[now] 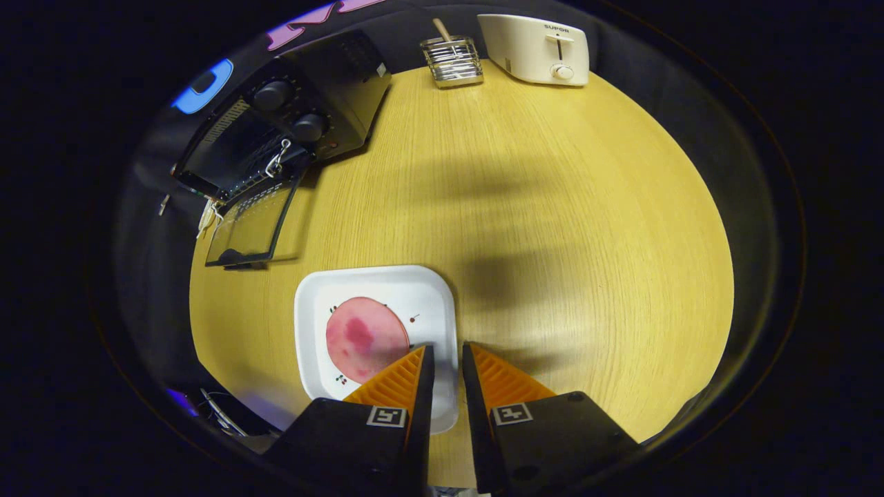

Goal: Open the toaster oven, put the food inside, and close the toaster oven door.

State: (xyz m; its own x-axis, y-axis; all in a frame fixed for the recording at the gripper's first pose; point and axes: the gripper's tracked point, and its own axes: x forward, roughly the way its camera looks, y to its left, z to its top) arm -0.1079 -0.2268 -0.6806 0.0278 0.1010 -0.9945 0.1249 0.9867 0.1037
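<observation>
A white square plate (373, 281) lies on the wooden table, carrying a round pink slice of meat (362, 337). My gripper (447, 346) straddles the plate's right rim, with one finger over the inside of the plate, the other just outside it, and only a narrow gap between them. The fingers are shut on that rim. Far beyond the fingers to the left stands the black toaster oven (324, 90). Its glass door (252, 224) is folded down flat and open toward the plate.
At the back of the round table (552, 207) stand a cream pop-up toaster (539, 48) and a small wire holder (452, 61) with a wooden stick in it. The arm's shadow falls across bare wood to the right of the plate.
</observation>
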